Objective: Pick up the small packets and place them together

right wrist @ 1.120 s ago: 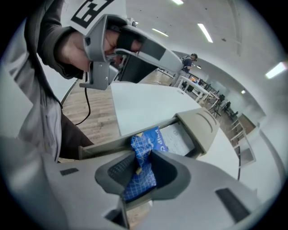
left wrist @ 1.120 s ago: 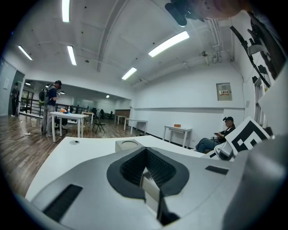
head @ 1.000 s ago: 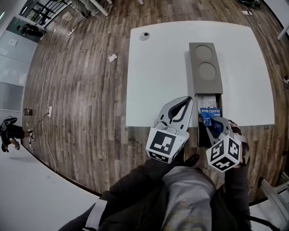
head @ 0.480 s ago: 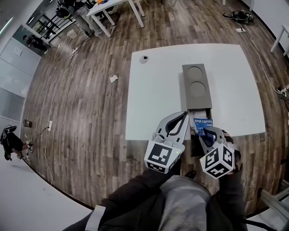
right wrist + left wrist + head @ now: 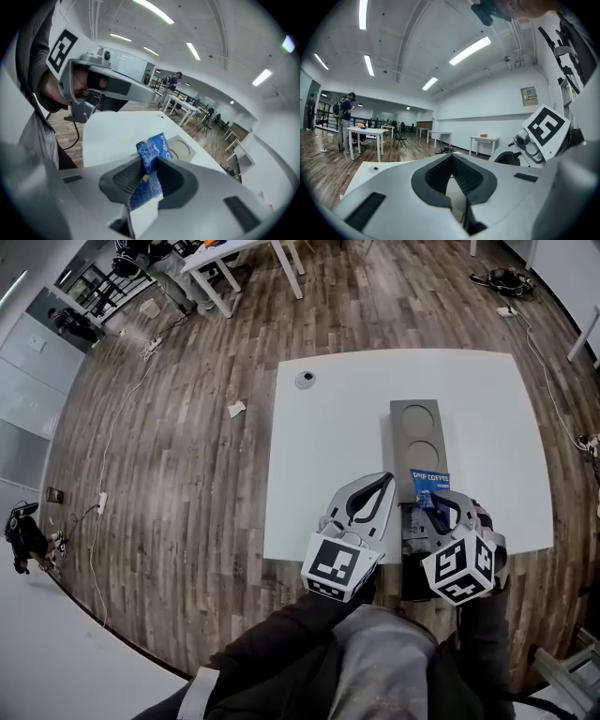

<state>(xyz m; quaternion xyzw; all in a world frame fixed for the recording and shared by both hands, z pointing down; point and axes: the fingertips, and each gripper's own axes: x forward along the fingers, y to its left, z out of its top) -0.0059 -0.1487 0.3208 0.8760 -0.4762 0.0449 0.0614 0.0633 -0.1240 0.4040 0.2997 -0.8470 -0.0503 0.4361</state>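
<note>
Packet (image 5: 429, 486) pinched in right gripper (image 5: 436, 507) over grey tray (image 5: 417, 418); left gripper (image 5: 384, 482) beside, seemingly closed.

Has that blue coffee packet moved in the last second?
Yes. Pinched in the right claw, the blue packet has risen from the grey holder open slot toward its circles.

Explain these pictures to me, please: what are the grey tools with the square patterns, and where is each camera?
There is no robot here: a person holds a two-jaw tool in each hand. The top-down picture comes from a camera on the person's head; the other two come from cameras riding on the tools. A white table bears a grey holder with two round hollows. The right hand-held gripper is shut on a blue packet; the left hand-held gripper is shut and empty.
</note>
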